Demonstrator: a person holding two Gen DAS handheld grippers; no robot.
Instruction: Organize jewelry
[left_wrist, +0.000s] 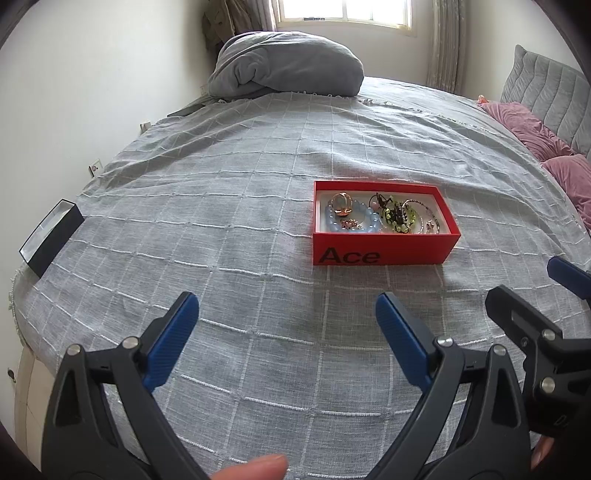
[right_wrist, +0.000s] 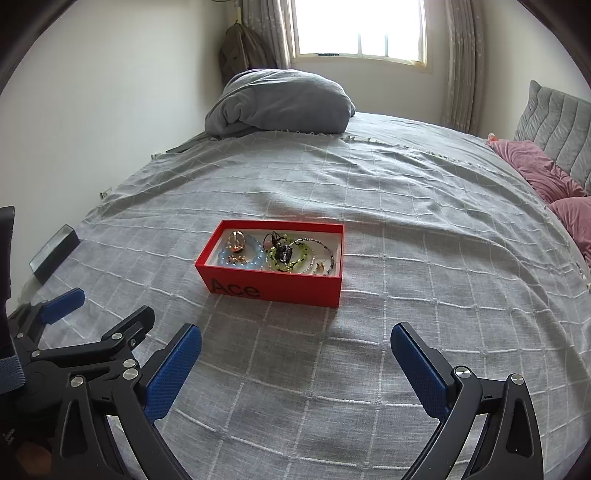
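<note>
Both sets of jaws stood wide apart and empty over the grey checked bedspread (left_wrist: 258, 229) when I checked. From the left gripper (left_wrist: 287, 341) I saw the red box (left_wrist: 384, 251) marked "Ace" ahead of the jaws and off to their right, well apart from the tips. From the right gripper (right_wrist: 295, 363) the same box lay ahead and slightly left of the jaws. Inside it I made out a blue bead bracelet (right_wrist: 243, 256), a green bead bracelet (right_wrist: 286, 258), a gold ring (right_wrist: 236, 240) and thin chains, all tangled close together. A black box (left_wrist: 51, 236) sat far to the left of the left jaws, near the bed's edge. The right gripper's blue pads showed at the right margin of the left view.
</note>
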